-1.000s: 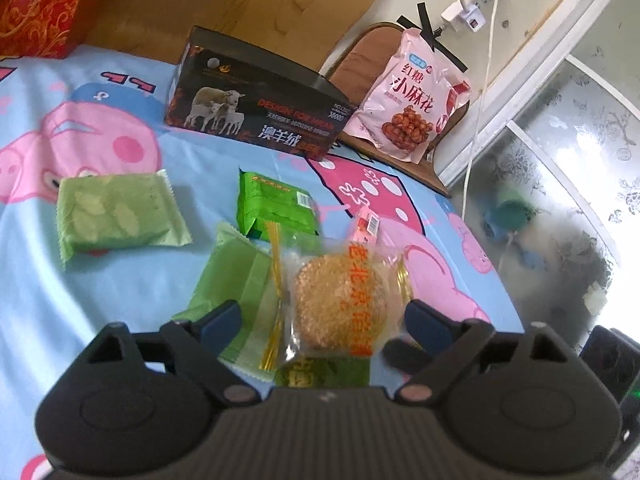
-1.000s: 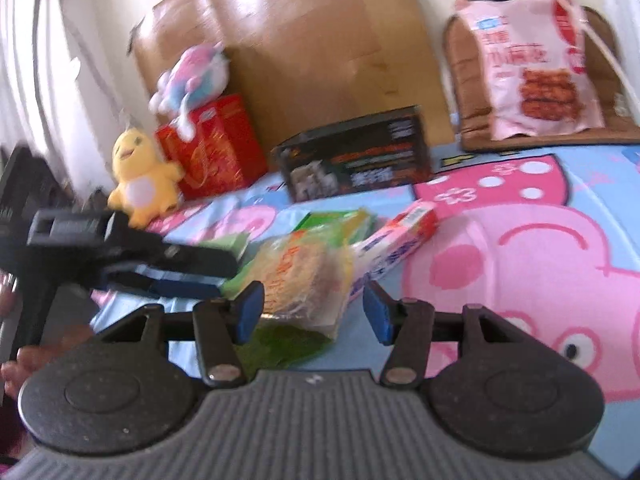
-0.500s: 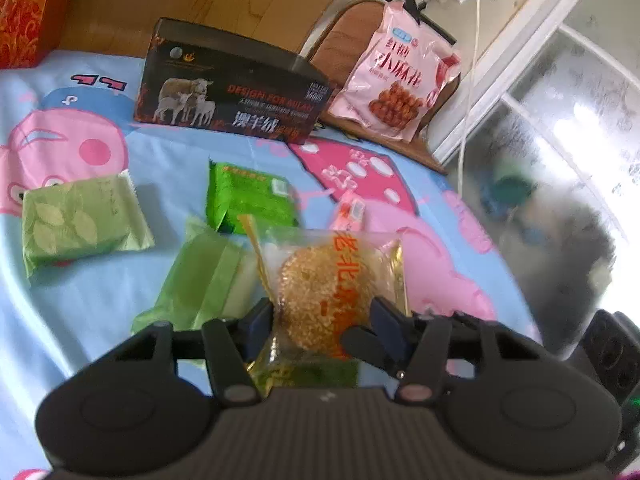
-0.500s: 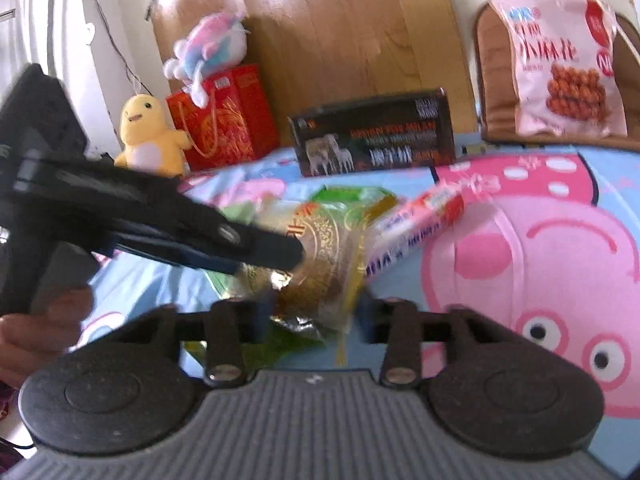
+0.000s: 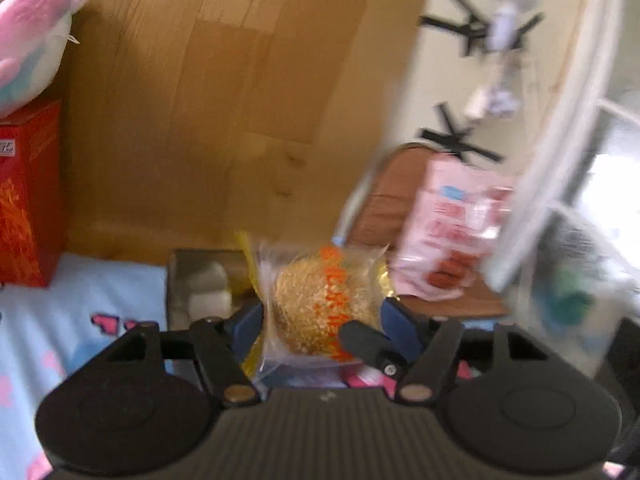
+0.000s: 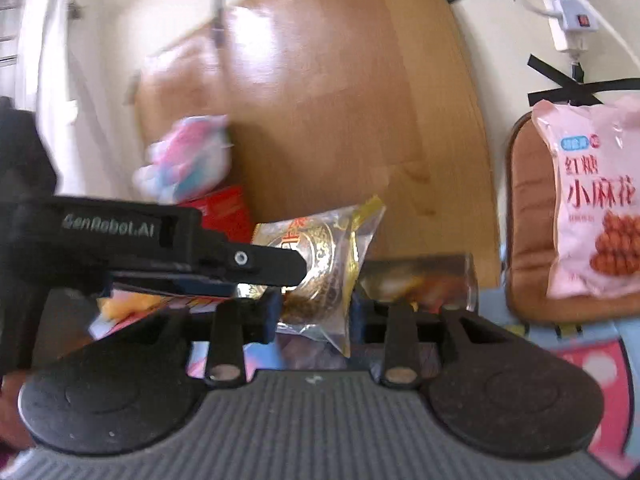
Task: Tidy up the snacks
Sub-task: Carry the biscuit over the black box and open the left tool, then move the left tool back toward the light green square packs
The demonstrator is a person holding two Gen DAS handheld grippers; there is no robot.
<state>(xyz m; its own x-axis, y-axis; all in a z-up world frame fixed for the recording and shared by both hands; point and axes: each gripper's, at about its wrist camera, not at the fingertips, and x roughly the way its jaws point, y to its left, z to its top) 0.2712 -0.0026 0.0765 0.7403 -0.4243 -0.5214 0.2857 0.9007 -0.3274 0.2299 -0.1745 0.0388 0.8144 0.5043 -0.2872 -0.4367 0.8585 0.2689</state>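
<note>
The left hand-held gripper holds a clear-wrapped sesame cake between its blue pads, raised above the bed, and the right hand-held gripper grasps the same packet from the other side; the jaws of both are opening at this moment, though in both views the pads appear to press on the wrapper. The packet looks light; its film is probably slick and crinkly, and the round cake inside is likely brittle, so a hard squeeze across the middle could crumble it; the safer hold is judged to be at the rim of the cake or on the sealed yellow ends of the wrapper, where the film is flat and doubled.

The left wrist view shows the orange-lettered face of the packet and the tip of the other gripper's finger lying against its right side; beyond it stands a dark box on the bed near the wooden headboard, with a red box at the left and a blurred pink snack bag at the right. The right wrist view shows instead the gold patterned face of the packet, the whole black body of the left hand-held gripper reaching in from the left, and the pink snack bag sharply, leaning on a brown cushion; a plush toy sits farther back.
</note>
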